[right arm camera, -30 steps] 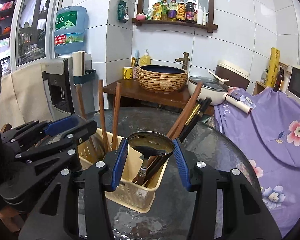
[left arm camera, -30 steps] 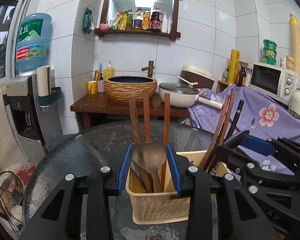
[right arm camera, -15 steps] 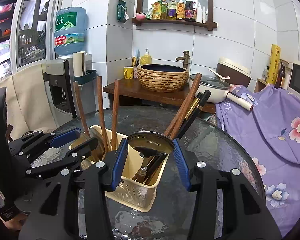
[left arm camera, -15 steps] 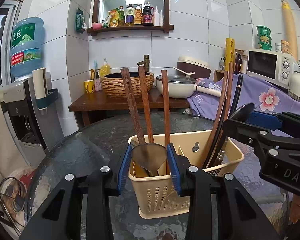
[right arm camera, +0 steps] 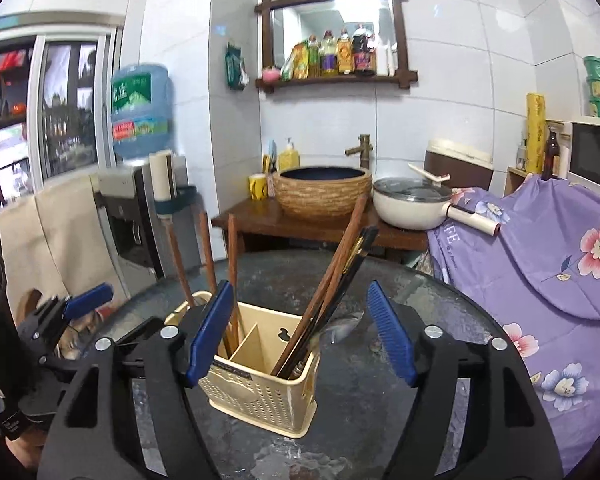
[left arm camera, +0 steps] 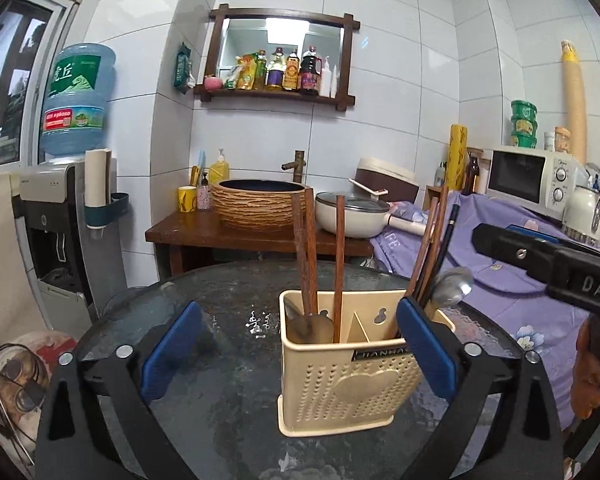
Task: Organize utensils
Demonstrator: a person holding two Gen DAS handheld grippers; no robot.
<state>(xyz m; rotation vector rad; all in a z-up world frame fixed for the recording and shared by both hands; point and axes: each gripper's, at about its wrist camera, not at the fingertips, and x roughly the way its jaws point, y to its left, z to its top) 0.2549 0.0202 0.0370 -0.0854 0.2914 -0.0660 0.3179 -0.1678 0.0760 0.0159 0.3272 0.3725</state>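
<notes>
Both claws now off the spoons [left arm camera: 452, 287]

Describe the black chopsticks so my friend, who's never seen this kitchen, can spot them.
On the round glass table stands a beige utensil caddy. In its right compartment, leaning right among brown wooden chopsticks, are the black chopsticks: the only dark, glossy pair.

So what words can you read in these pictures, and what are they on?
"DAS", cut off: on the right gripper.
"FE", start hidden: on the purple cloth.
Embossed nameplate on the beige utensil basket: too blurred.
Water jug label: large characters, not legible to me.
Shelf bottles: too small.
</notes>
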